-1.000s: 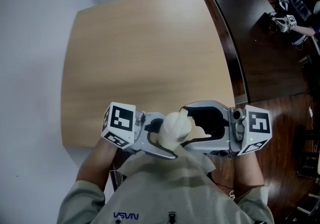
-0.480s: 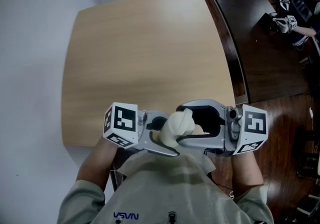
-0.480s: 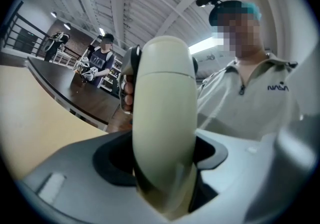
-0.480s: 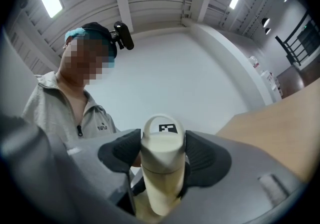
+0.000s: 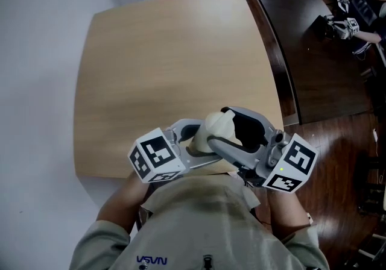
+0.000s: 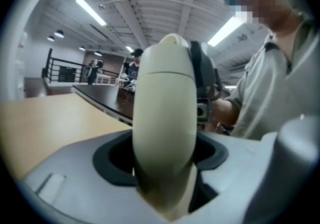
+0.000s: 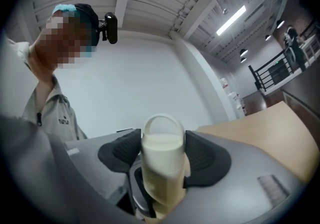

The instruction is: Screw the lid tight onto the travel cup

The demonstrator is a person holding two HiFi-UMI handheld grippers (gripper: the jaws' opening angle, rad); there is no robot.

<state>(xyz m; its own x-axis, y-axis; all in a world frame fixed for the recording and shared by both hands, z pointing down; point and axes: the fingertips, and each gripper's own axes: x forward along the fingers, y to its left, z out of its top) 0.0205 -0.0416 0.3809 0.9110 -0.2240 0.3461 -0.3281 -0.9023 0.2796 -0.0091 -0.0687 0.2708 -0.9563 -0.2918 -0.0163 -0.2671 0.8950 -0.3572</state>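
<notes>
I hold a cream travel cup [image 5: 216, 125] in the air over the near edge of the wooden table [image 5: 169, 52], close to my chest. My left gripper [image 5: 199, 142] is shut on the cup's body [image 6: 165, 118], which fills the left gripper view between the jaws. My right gripper [image 5: 234, 135] comes in from the right. Its dark pads [image 7: 207, 158] press on both sides of the lid [image 7: 162, 150], whose loop handle [image 7: 162, 120] stands above them. The cup's lower part is hidden behind the jaws.
The tabletop beyond the cup is bare wood. A dark table [image 5: 307, 52] stands to the right on the dark wood floor, where another person's hands with grippers [image 5: 344, 25] show at the top right. A white wall [image 5: 36, 82] runs along the left.
Both grippers have turned and tilted with the cup between them. The right gripper's cube has swung down and towards me, and the cup has moved a little further over the table edge.
</notes>
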